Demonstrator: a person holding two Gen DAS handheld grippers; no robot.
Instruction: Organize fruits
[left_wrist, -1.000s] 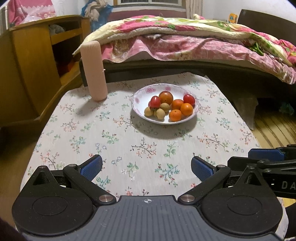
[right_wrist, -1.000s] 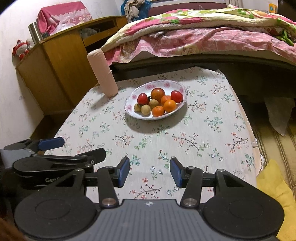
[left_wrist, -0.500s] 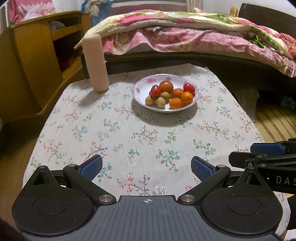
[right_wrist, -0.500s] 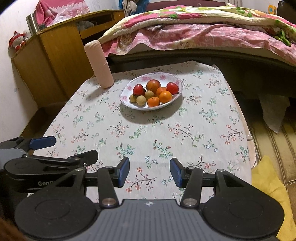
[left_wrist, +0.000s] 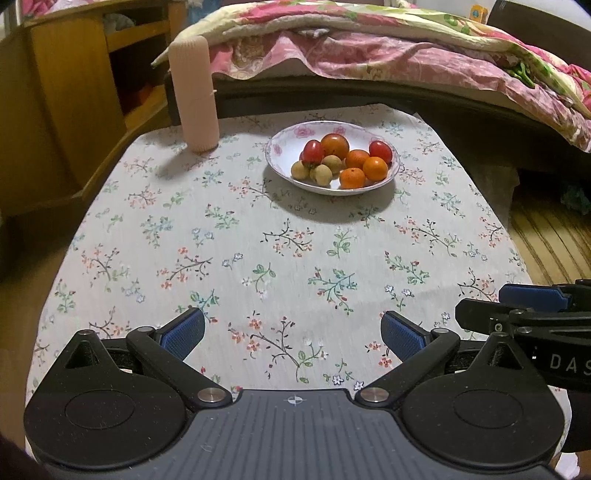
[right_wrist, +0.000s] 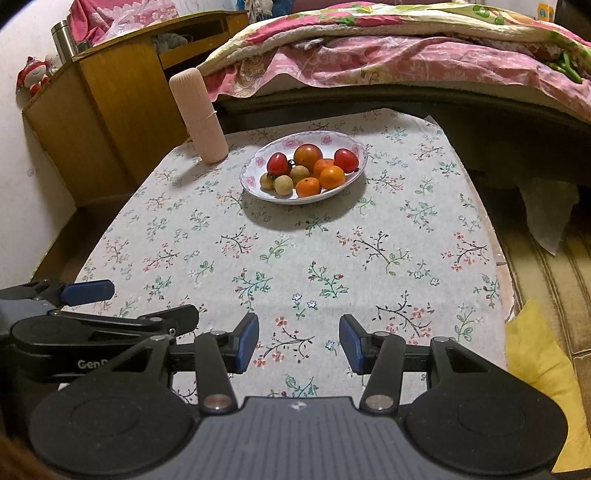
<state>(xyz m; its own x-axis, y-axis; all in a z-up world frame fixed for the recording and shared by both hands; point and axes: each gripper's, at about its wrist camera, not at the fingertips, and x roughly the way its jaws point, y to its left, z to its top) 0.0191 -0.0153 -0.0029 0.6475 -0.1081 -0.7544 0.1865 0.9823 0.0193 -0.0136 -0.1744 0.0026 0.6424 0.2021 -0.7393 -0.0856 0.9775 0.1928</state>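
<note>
A white floral plate (left_wrist: 284, 146) (right_wrist: 343, 142) sits at the far middle of the table. It holds several fruits: red tomatoes (left_wrist: 314, 150) (right_wrist: 277, 163), oranges (left_wrist: 375, 168) (right_wrist: 332, 177) and small tan longans (left_wrist: 320, 174) (right_wrist: 283, 184). My left gripper (left_wrist: 292, 334) hovers open over the near table edge, nothing between its blue pads. My right gripper (right_wrist: 299, 341) is also open and empty, beside the left one, which shows at the right wrist view's left edge.
A tall pink cylinder (left_wrist: 194, 94) (right_wrist: 198, 115) stands left of the plate. The floral tablecloth (left_wrist: 258, 240) covers the table. A wooden cabinet (right_wrist: 110, 99) is at left, a bed with pink quilt (left_wrist: 369, 55) behind. A yellow cloth (right_wrist: 535, 362) lies at right.
Both grippers have risen and pulled back from the plate, so more of the near tablecloth shows. Their jaws stay at the same opening. The fruits have not moved.
</note>
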